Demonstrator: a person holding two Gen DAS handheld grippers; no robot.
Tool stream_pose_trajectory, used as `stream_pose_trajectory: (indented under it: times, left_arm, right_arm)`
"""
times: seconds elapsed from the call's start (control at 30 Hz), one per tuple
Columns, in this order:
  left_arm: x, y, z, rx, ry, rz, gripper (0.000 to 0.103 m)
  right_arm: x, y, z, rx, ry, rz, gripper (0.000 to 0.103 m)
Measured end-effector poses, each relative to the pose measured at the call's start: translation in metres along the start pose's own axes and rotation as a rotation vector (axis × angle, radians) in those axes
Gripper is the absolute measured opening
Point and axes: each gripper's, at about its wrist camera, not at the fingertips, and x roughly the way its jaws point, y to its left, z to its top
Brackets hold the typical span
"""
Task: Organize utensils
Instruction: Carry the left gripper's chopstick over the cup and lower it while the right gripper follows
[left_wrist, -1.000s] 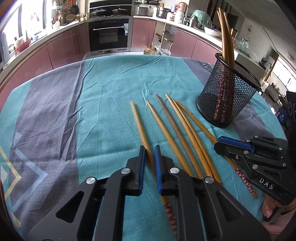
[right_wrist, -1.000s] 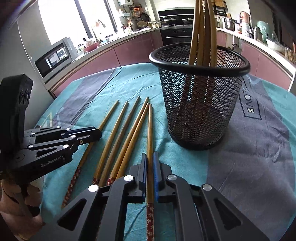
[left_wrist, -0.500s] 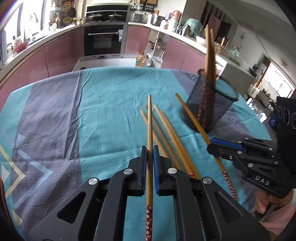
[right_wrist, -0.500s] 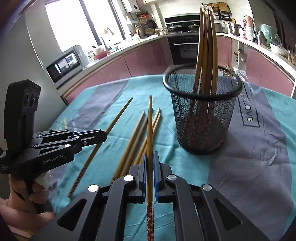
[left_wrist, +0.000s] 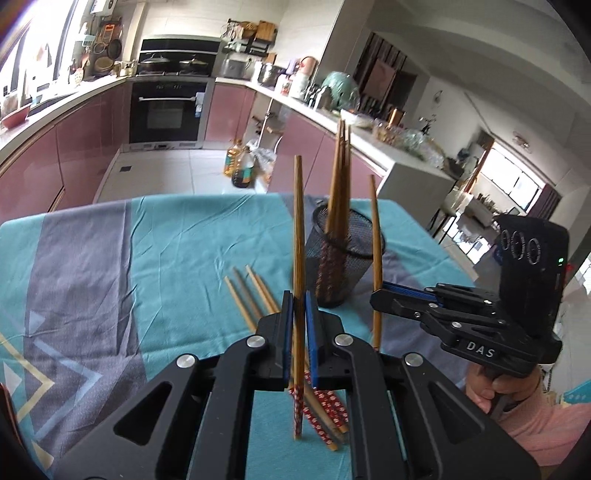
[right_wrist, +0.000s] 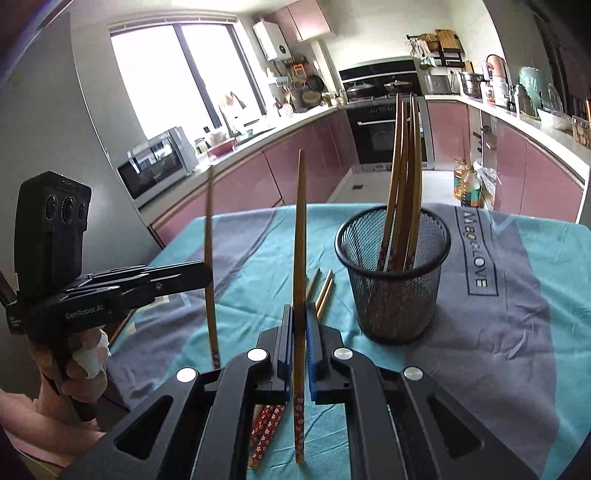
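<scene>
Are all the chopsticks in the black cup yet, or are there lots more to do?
Not yet. Several chopsticks already stand in the mesh cup. The left gripper is shut on one chopstick and the right gripper on another, both lifted off the cloth. About three loose ones are left lying on the tablecloth.

A kitchen wraps around the tabletop, which wears a teal and grey cloth. Mauve cabinets run under a pale counter, with a black built-in oven set into the far wall and pans on the hob above it. A large window pours in daylight, beside a microwave. The floor is pale tile; bottles, perhaps cooking oil, stand on it.
</scene>
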Motion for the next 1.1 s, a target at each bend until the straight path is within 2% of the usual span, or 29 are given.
stream_pose_trajectory:
  times: [0.23, 0.5, 1.1]
  left_arm:
    - [-0.013, -0.003, 0.012, -0.004, -0.042, -0.052, 0.007]
    - [-0.014, -0.008, 0.036, -0.003, -0.089, -0.079, 0.007]
    - [-0.038, -0.045, 0.100, 0.084, -0.209, -0.097, 0.007]
  right_arm:
    - [-0.016, -0.007, 0.011, 0.002, -0.054, -0.002, 0.006]
    - [-0.032, -0.018, 0.036, -0.007, -0.121, -0.024, 0.006]
    - [-0.050, -0.022, 0.086, -0.065, -0.238, -0.056, 0.006]
